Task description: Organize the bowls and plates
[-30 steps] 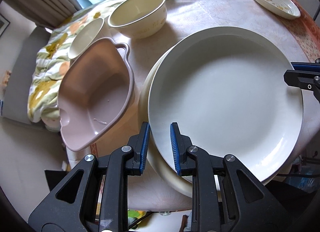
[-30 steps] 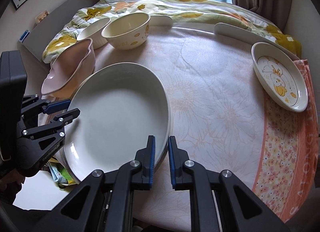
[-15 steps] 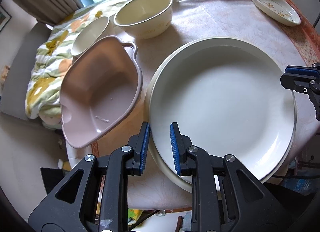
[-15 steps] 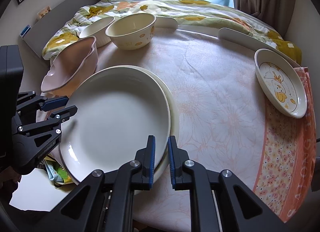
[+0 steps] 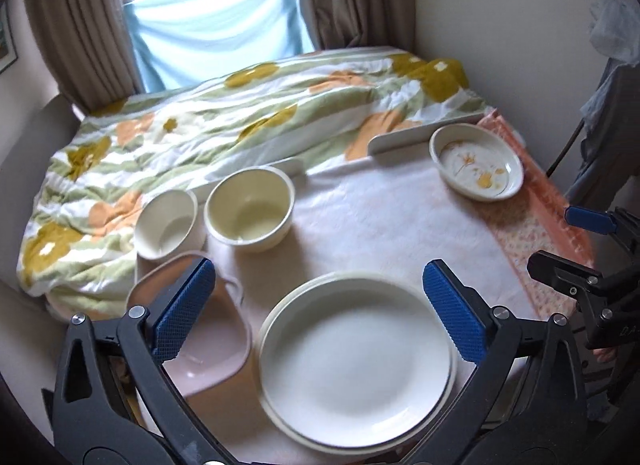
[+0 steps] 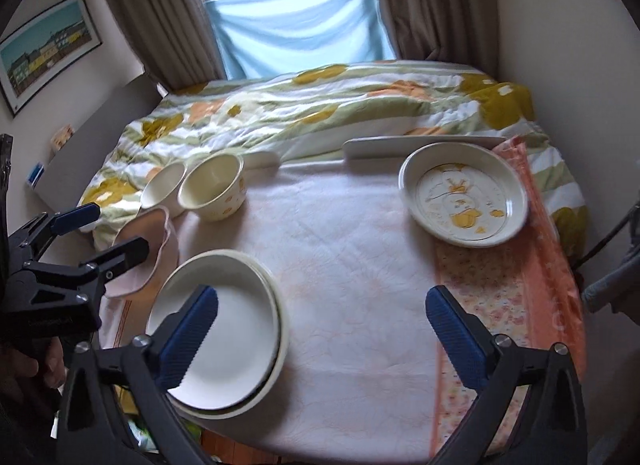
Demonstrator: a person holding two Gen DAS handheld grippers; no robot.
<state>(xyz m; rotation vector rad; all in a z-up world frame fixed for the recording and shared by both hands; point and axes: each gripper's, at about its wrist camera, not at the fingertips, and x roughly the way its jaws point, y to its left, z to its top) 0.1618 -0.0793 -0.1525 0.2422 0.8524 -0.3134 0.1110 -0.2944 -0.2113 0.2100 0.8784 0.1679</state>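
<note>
Two white plates lie stacked at the table's near left; the stack also shows in the right wrist view. A pink handled dish sits left of the stack. Two cream bowls stand behind it. A shallow dish with a yellow duck print sits at the far right. My left gripper is open and empty above the stack. My right gripper is open and empty over the tablecloth, right of the stack.
The round table has a pale floral cloth with an orange patterned strip on the right. A bed with a flowered quilt lies right behind the table. Curtains and a window stand at the back.
Both grippers let go of the top plate, opened wide and pulled back and up. The plate now rests on the lower plate.
</note>
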